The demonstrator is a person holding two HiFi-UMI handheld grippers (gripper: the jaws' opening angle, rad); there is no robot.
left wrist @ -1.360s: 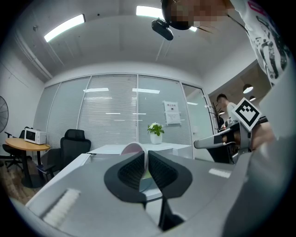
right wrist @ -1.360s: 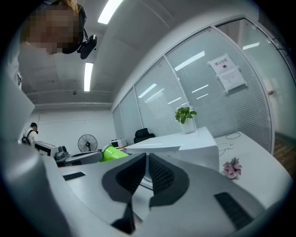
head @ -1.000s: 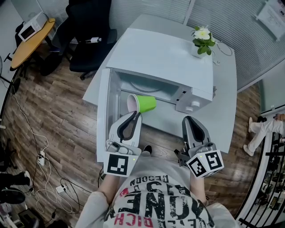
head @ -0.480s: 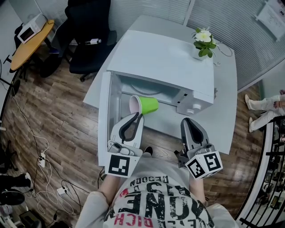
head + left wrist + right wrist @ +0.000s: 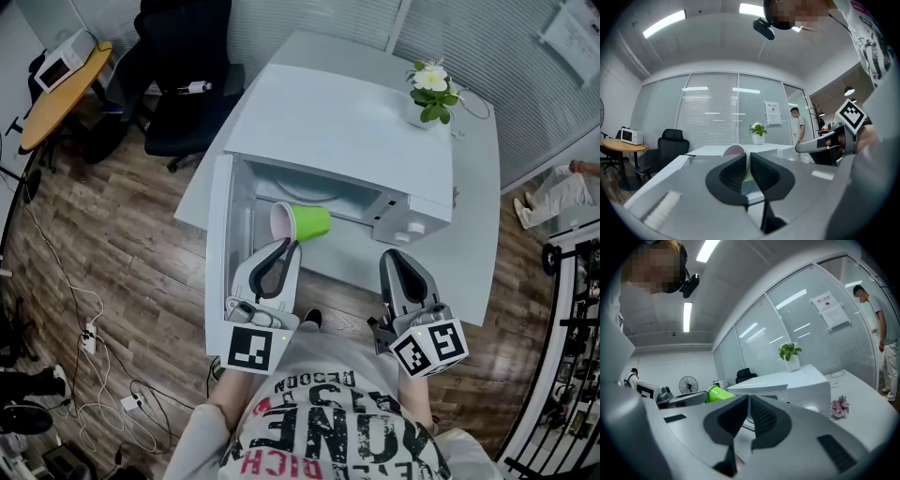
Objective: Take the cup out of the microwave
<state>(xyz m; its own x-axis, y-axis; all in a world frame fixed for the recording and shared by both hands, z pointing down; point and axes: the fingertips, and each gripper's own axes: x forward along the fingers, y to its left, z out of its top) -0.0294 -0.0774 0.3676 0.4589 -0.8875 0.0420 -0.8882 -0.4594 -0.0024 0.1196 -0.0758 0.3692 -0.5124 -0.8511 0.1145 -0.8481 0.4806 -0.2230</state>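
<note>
Now | one cup (image 5: 309, 222), apparently rim-pinched in left gripper (image 5: 287, 246) | right gripper (image 5: 395, 255) pressed together | one microwave (image 5: 337, 131)

Head camera looks steeply down from above the person onto the microwave (image 5: 337, 131) and table (image 5: 473, 234). Gripper cameras sit close behind the left tongs (image 5: 747, 157) and right tongs (image 5: 748, 399), facing level. All three views share the cup (image 5: 305, 221) and plant (image 5: 429, 86).
</note>
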